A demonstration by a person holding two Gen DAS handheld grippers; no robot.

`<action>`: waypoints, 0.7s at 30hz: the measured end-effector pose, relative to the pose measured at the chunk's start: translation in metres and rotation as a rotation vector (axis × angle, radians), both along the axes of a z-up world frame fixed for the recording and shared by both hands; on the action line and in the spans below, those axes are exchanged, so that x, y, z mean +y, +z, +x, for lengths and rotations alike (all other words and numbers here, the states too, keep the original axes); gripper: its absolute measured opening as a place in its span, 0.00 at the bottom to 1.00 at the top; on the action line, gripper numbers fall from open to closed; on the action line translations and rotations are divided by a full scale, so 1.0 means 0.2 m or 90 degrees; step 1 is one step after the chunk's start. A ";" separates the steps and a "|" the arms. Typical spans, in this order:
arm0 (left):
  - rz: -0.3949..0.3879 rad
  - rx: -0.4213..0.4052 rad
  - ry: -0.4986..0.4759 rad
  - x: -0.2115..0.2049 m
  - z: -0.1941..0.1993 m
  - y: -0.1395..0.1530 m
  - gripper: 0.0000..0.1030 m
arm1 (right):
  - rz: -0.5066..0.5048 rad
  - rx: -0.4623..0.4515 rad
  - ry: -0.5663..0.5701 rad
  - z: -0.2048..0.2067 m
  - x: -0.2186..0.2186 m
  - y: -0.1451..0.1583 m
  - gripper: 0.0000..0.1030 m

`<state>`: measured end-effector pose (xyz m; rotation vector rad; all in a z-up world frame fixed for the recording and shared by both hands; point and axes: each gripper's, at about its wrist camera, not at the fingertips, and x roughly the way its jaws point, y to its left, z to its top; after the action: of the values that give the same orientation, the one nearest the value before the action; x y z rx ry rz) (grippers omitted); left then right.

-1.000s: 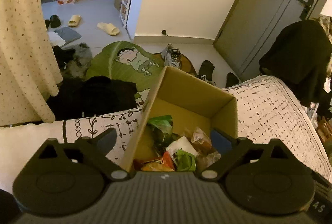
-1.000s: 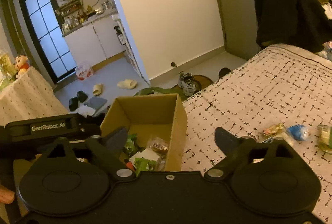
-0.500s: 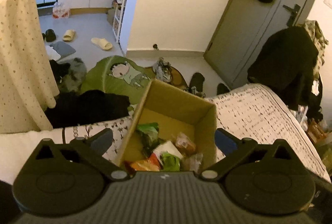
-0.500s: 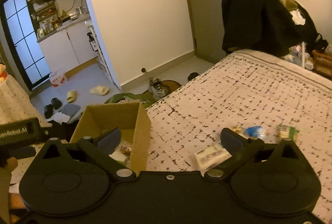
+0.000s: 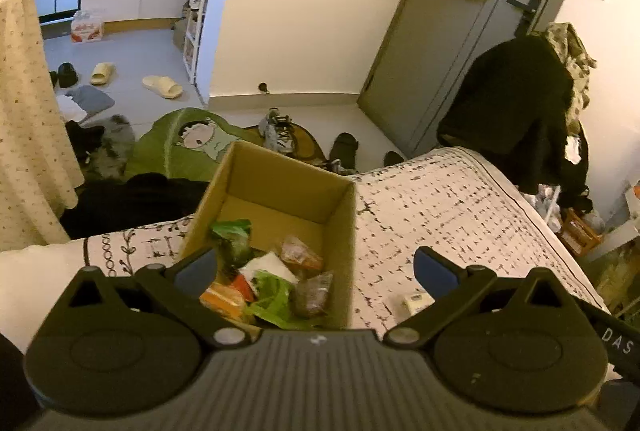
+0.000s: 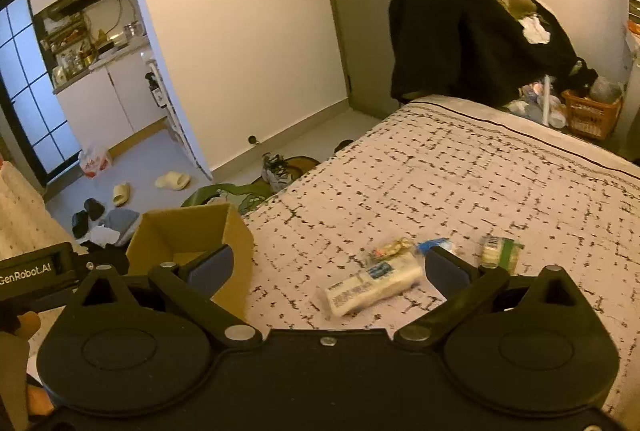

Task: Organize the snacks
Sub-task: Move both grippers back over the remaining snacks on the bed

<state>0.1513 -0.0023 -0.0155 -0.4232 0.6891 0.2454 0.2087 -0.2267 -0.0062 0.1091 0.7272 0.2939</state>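
An open cardboard box [image 5: 344, 231] stands on the bed and holds several snack packets, among them a green one [image 5: 272, 297] and an orange one [image 5: 300, 255]. My left gripper [image 5: 316, 269] is open and empty, hovering just above the box's near side. In the right wrist view the box [image 6: 236, 247] is at the left. My right gripper [image 6: 328, 267] is open and empty above a white packet [image 6: 374, 285]. Beyond it lie a gold-wrapped snack [image 6: 386, 247], a blue one [image 6: 434, 244] and a green packet [image 6: 500, 251]. The white packet also shows in the left wrist view [image 5: 414, 301].
The bed cover [image 6: 460, 183] is white with black marks. Its far edge drops to a floor with shoes [image 5: 276, 129], slippers [image 5: 162, 87], a green mat [image 5: 180, 143] and dark clothes [image 5: 132, 195]. A black coat [image 6: 460, 31] hangs at the bed's far corner.
My right gripper has swung right, from over the box to over the loose snacks on the bed. My left gripper has shifted a little, with the box sliding left in its view.
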 end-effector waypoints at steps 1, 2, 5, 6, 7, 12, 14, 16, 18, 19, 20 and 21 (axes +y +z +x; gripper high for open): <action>0.001 0.002 -0.001 -0.01 0.00 0.00 1.00 | 0.002 -0.001 -0.005 0.00 -0.02 0.00 1.00; 0.004 0.005 -0.002 -0.02 0.01 0.00 1.00 | 0.003 -0.001 -0.013 0.01 -0.05 0.01 1.00; 0.010 0.014 -0.006 -0.05 0.03 0.01 1.00 | 0.010 -0.002 -0.033 0.01 -0.12 0.02 1.00; 0.017 0.017 -0.008 -0.07 0.04 0.01 1.00 | 0.010 -0.003 -0.041 0.01 -0.15 0.03 1.00; 0.026 0.020 -0.011 -0.08 0.04 0.01 1.00 | 0.010 -0.005 -0.046 0.01 -0.17 0.03 1.00; 0.035 0.028 -0.039 -0.15 0.07 0.02 1.00 | -0.007 -0.009 -0.058 0.01 -0.27 0.06 1.00; 0.036 0.029 -0.045 -0.18 0.09 0.02 1.00 | -0.004 -0.013 -0.071 0.00 -0.32 0.07 1.00; 0.044 0.029 -0.049 -0.21 0.10 0.02 1.00 | 0.005 -0.011 -0.082 0.01 -0.36 0.07 1.00; 0.044 0.025 -0.057 -0.24 0.12 0.03 1.00 | 0.004 -0.010 -0.093 0.02 -0.40 0.07 1.00; 0.045 0.023 -0.058 -0.25 0.13 0.03 1.00 | 0.002 -0.010 -0.099 0.02 -0.41 0.06 1.00; 0.047 0.021 -0.061 -0.27 0.14 0.03 1.00 | 0.002 -0.010 -0.102 0.03 -0.43 0.05 1.00; 0.047 0.018 -0.066 -0.29 0.15 0.04 1.00 | 0.003 -0.010 -0.105 0.04 -0.44 0.05 1.00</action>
<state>0.1807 -0.0596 -0.0082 -0.3127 0.7261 0.1780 0.2163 -0.3149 0.0030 0.1704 0.6977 0.1396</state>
